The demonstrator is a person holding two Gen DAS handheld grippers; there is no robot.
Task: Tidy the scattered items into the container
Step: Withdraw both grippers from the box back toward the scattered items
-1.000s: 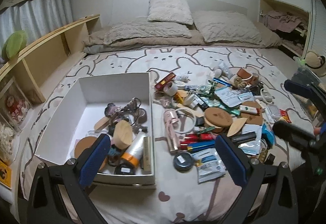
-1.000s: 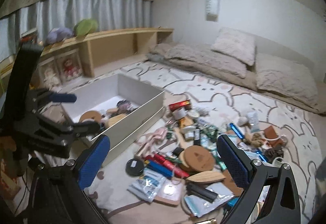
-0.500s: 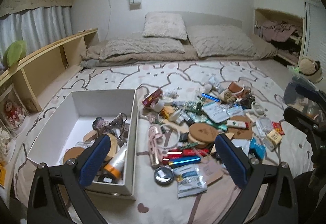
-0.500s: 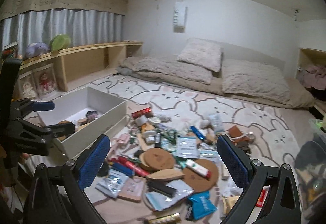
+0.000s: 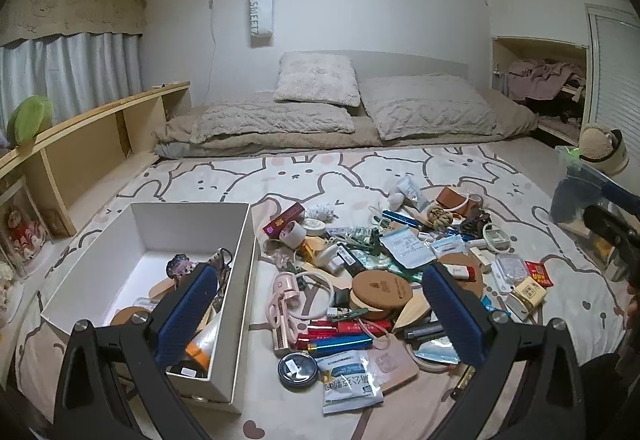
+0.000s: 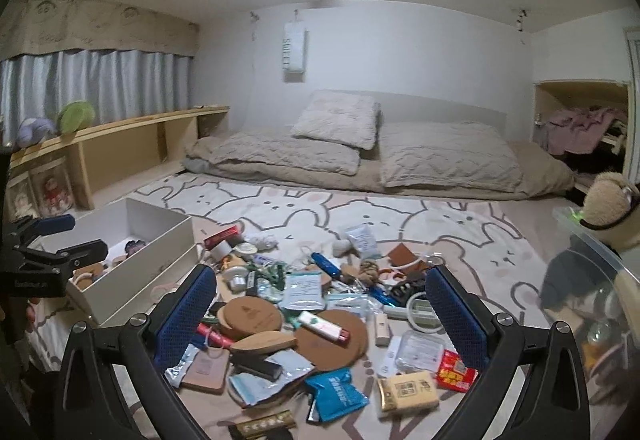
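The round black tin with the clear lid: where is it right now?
In the left wrist view the round black tin lies on the bedspread just right of the white box's near corner, beside a white sachet and below the blue tube.

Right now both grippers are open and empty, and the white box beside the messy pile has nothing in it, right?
Not quite. Both the left gripper and right gripper are open and empty, but the left wrist view shows the white box already holds several items, including a white tube with an orange cap.

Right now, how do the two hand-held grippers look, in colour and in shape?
Both look the same. The left hand-held gripper and the right hand-held gripper each have two long fingers with dimpled blue pads, on black angular arms with triangular cut-outs and silver round screws. No cables or sleeves show.
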